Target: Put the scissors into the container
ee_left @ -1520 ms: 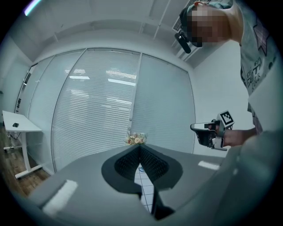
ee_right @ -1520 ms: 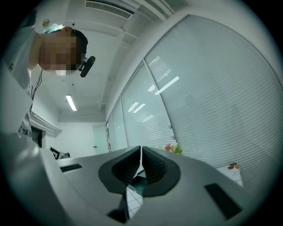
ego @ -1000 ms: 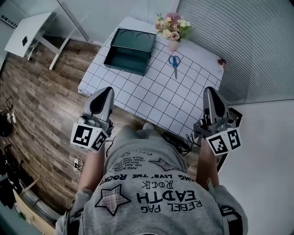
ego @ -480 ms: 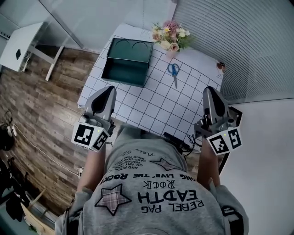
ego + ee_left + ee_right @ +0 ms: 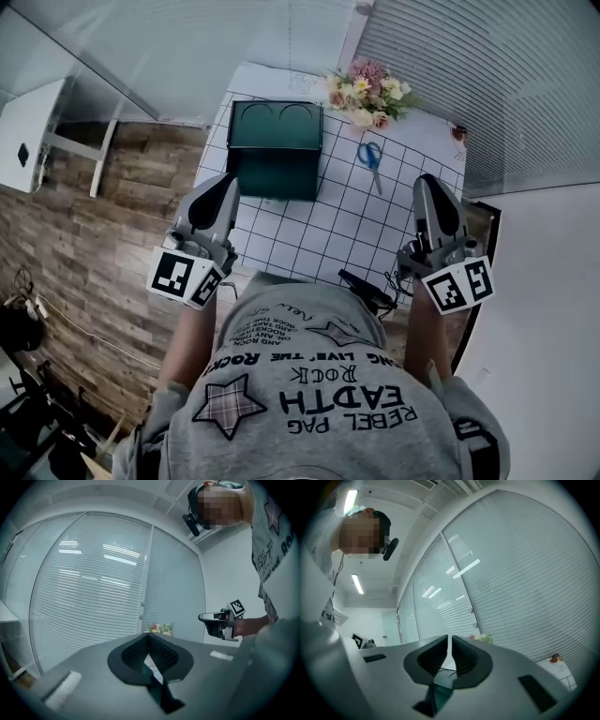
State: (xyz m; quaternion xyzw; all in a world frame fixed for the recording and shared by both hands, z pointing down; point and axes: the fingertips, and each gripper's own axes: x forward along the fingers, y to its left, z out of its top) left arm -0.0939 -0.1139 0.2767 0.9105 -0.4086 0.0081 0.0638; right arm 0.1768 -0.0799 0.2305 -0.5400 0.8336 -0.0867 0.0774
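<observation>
White gridded tabletop (image 5: 309,234) standing on wood floor (image 5: 122,244), blinds (image 5: 487,84) lining wall, scissors (image 5: 370,159) lying right of green container (image 5: 275,148), near flowers (image 5: 367,92), left gripper (image 5: 225,183) and right gripper (image 5: 427,183) hovering, jaws together, empty

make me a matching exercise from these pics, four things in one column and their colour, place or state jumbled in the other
1 scissors
2 container
3 flowers
4 right gripper

A dark green, on the left part of the table
B jaws shut, nothing between them
C blue handles, lying flat on the white grid
D pink and white, at the far edge

Pairs: 1-C; 2-A; 3-D; 4-B
</observation>
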